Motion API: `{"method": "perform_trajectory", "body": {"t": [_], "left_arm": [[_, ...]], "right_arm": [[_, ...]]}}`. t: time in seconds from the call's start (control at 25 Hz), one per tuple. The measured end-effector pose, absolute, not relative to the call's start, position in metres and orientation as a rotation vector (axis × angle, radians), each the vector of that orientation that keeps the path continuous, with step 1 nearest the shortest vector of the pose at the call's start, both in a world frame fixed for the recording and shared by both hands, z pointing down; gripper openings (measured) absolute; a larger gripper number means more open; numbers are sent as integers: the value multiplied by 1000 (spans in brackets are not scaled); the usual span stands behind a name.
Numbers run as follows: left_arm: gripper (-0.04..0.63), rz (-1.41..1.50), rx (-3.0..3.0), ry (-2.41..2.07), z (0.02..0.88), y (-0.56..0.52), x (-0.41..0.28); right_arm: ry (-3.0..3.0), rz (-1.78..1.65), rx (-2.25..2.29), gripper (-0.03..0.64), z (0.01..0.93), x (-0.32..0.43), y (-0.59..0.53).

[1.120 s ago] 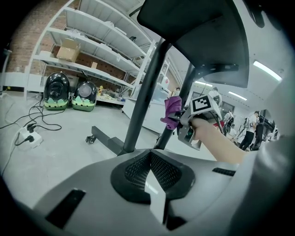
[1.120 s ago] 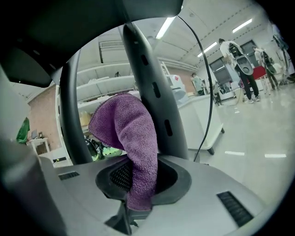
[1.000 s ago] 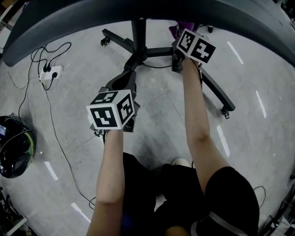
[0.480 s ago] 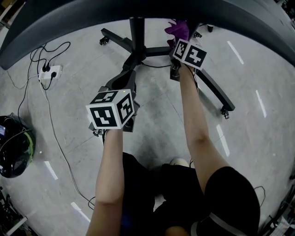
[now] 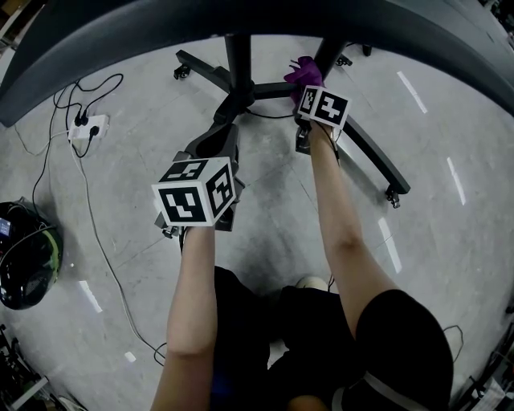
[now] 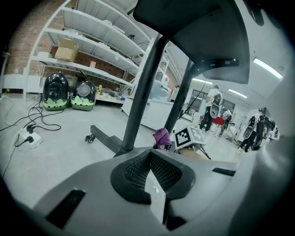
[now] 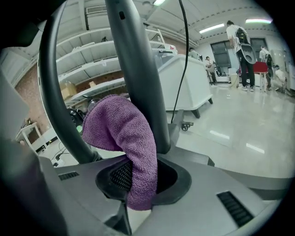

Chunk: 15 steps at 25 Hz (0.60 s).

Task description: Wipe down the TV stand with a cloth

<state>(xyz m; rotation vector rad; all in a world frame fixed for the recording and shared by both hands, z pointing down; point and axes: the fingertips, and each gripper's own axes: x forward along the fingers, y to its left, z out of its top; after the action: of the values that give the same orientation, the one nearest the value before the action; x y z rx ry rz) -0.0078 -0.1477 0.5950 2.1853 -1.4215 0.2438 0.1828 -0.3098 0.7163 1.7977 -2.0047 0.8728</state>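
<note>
The TV stand has two dark posts point(image 5: 238, 56) and wheeled black legs point(image 5: 373, 156) spread on the grey floor. My right gripper point(image 5: 303, 88) is shut on a purple cloth point(image 5: 303, 72), which lies against the stand's base between the posts. In the right gripper view the cloth point(image 7: 120, 129) droops out of the right gripper point(image 7: 133, 179), just in front of a post point(image 7: 138, 69). My left gripper point(image 5: 215, 143) hovers nearer the person, shut and holding nothing. The left gripper point(image 6: 151, 173) faces the other post point(image 6: 144, 87), with the cloth point(image 6: 161, 137) to its right.
The dark curved screen edge point(image 5: 241, 16) overhangs the top of the head view. A white power strip point(image 5: 87, 126) with cables lies on the floor at left, and a black helmet-like object point(image 5: 24, 257) nearer. Shelving point(image 6: 92, 41) and people point(image 6: 214, 108) stand far off.
My right gripper has drawn back toward the person and slightly left along the stand's base, so more of the purple cloth shows. The left gripper has stayed put.
</note>
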Motion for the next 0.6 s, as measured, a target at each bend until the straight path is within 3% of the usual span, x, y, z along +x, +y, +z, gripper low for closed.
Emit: {"method": "perform_trajectory", "body": {"t": [0.6], "left_arm": [[8, 270, 2187, -1408, 603, -148, -4]], "right_arm": [[-1888, 975, 1729, 89, 774, 191, -293]]}}
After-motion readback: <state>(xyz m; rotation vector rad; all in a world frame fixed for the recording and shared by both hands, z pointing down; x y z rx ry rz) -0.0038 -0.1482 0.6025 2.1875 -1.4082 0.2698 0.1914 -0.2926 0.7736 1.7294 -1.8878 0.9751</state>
